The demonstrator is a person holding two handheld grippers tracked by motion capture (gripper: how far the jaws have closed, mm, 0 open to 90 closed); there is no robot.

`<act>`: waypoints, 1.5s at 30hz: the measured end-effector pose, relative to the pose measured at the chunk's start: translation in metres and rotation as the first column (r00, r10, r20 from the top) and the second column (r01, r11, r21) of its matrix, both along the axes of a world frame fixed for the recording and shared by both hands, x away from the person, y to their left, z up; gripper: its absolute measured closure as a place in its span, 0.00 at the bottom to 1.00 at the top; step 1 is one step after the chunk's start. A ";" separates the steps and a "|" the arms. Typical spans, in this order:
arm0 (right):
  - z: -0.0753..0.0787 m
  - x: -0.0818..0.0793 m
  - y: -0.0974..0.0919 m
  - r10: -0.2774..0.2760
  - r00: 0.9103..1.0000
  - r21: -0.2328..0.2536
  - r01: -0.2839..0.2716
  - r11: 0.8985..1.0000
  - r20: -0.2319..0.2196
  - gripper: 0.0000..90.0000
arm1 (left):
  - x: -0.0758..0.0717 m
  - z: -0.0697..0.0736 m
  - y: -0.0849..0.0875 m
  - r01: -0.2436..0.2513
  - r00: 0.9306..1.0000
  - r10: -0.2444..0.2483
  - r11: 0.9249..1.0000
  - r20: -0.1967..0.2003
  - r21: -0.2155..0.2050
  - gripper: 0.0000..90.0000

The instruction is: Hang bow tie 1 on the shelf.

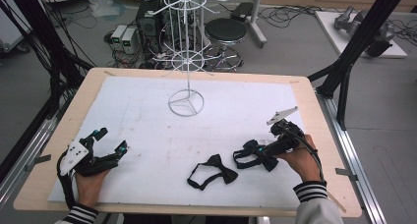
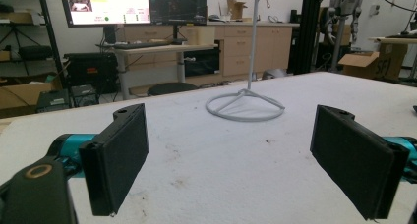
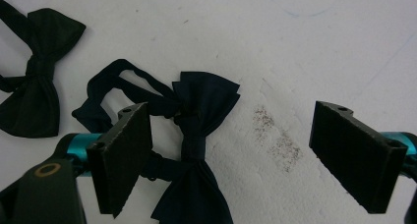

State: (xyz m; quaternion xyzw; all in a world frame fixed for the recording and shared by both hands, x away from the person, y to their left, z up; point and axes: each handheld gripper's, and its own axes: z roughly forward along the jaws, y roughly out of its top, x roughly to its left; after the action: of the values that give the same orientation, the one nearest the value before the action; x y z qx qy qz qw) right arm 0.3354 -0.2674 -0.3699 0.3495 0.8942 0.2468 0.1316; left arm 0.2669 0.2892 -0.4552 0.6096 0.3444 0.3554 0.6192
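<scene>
Right claw [image 3: 231, 160] spread over the dark blue bow tie [image 3: 196, 135] on the white table [image 1: 147, 116], nothing pinched yet. Best centred on the knot (not the strap) before closing. Left claw [image 2: 236, 165] spread, idle; black bow tie [image 1: 216, 171] alongside.

Black tools [image 1: 109, 140] [image 1: 256, 153], teal joints, striped cuffs [image 1: 310, 190], trailing cables.
</scene>
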 end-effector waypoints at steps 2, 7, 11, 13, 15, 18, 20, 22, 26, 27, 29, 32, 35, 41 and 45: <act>-0.002 0.001 0.002 0.001 1.000 -0.009 -0.002 1.000 -0.015 0.17 | 0.000 0.000 0.000 0.000 1.000 0.000 1.000 0.000 0.001 0.17; -0.008 0.005 0.005 -0.004 0.999 -0.021 0.003 1.000 -0.047 0.19 | 0.000 0.000 0.000 0.000 1.000 0.000 1.000 -0.001 0.004 0.17; -0.012 0.007 0.009 -0.010 0.997 -0.036 0.007 0.999 -0.081 0.22 | 0.000 0.000 0.000 0.000 1.000 0.000 1.000 0.000 0.001 0.17; -0.013 0.008 0.010 -0.015 0.995 -0.041 0.011 0.999 -0.098 0.23 | 0.000 0.000 0.000 0.000 1.000 0.000 1.000 0.000 0.003 0.17; -0.015 0.009 0.012 -0.018 0.994 -0.051 0.012 0.999 -0.112 0.26 | 0.000 0.000 0.000 0.001 1.000 -0.001 1.000 0.000 0.000 0.17; -0.017 0.010 0.015 -0.023 0.990 -0.058 0.015 0.998 -0.136 0.28 | 0.000 0.000 0.000 0.000 1.000 0.000 1.000 0.000 0.001 0.17; -0.019 0.011 0.016 -0.021 0.990 -0.066 0.012 0.998 -0.143 0.29 | 0.000 0.000 0.000 0.000 1.000 0.000 1.000 0.000 0.000 0.17; -0.020 0.012 0.017 -0.028 0.988 -0.070 0.018 0.997 -0.153 0.33 | 0.000 0.000 0.000 0.000 1.000 0.000 1.000 -0.001 0.004 0.17; -0.023 0.013 0.019 -0.030 0.985 -0.073 0.018 0.997 -0.170 0.39 | 0.000 0.000 0.000 0.001 1.000 -0.001 1.000 -0.001 0.002 0.17; -0.024 0.014 0.020 -0.032 0.983 -0.084 0.017 0.996 -0.179 0.42 | 0.000 0.000 0.000 0.001 1.000 -0.001 1.000 0.000 0.002 0.17; -0.026 0.015 0.021 -0.027 0.982 -0.095 0.009 0.995 -0.188 0.44 | 0.000 0.000 0.000 0.001 1.000 -0.001 1.000 -0.001 0.000 0.17; -0.027 0.015 0.022 -0.029 0.980 -0.107 0.008 0.994 -0.199 0.46 | 0.000 0.000 0.000 0.000 1.000 0.000 1.000 -0.001 -0.001 0.17; -0.029 0.016 0.023 -0.030 0.977 -0.106 0.008 0.994 -0.211 0.48 | 0.000 0.000 0.000 0.000 1.000 0.000 1.000 0.000 -0.003 0.17; -0.033 0.016 0.024 -0.030 0.973 -0.140 -0.003 0.990 -0.231 0.52 | 0.000 0.000 0.000 0.000 1.000 0.000 1.000 0.000 -0.002 0.17; -0.037 0.016 0.024 -0.022 0.969 -0.139 -0.013 0.990 -0.246 0.61 | 0.000 0.000 0.000 -0.001 1.000 0.001 1.000 0.000 -0.002 0.17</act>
State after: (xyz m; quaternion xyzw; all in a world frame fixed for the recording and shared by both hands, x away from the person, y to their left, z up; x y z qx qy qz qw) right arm 0.3510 -0.2430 -0.4065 0.3693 0.9180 0.1380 0.0442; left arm 0.2671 0.2893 -0.4553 0.6087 0.3450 0.3553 0.6198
